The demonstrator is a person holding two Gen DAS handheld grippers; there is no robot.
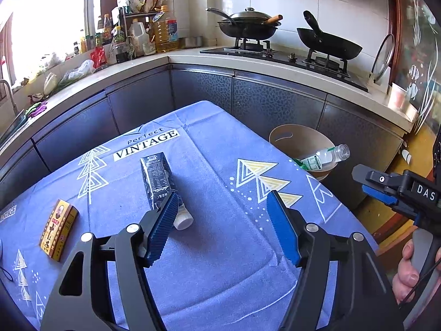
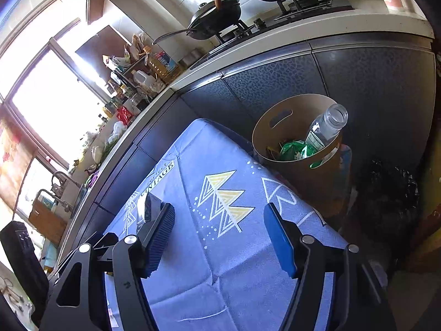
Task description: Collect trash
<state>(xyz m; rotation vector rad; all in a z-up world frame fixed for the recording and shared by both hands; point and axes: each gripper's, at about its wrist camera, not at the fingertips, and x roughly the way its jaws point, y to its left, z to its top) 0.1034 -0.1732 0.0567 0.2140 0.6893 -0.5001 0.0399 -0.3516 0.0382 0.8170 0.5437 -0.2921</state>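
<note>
Left wrist view: left gripper (image 1: 222, 207) spread wide over the blue tabletop (image 1: 220, 262), nothing between the pads, pads not pressing anything. Dark carton (image 1: 155, 180) lying flat on the cloth just ahead of the left finger (image 1: 162, 227); finger overlaps the carton's near end in the picture, contact not clear. White cap (image 1: 184, 219) just right of that finger, at the carton's near end. Yellow-red box (image 1: 58, 229) flat on the tabletop, well left of the carton. Tan bin (image 1: 286, 138) beyond the tabletop's far right edge, against the dark cabinets (image 1: 193, 91). Clear bottle (image 1: 332, 154) sticking out over the bin rim, open neck pointing right, green wrapper (image 1: 299, 162) next to it. Right gripper (image 1: 366, 182) at the right edge, off the tabletop side, hand (image 1: 406, 270) on its handle.

Right wrist view: right gripper (image 2: 219, 216) also spread, empty, above the tabletop (image 2: 234, 262) near the triangle print. Carton (image 2: 150, 208) partly hidden behind its left finger (image 2: 160, 237). Bin (image 2: 297, 171) ahead and right, bottle (image 2: 326, 127) leaning neck-up against its rim, green wrappers (image 2: 295, 150) inside. Black bag (image 2: 386, 193) on the floor right of the bin.
</note>
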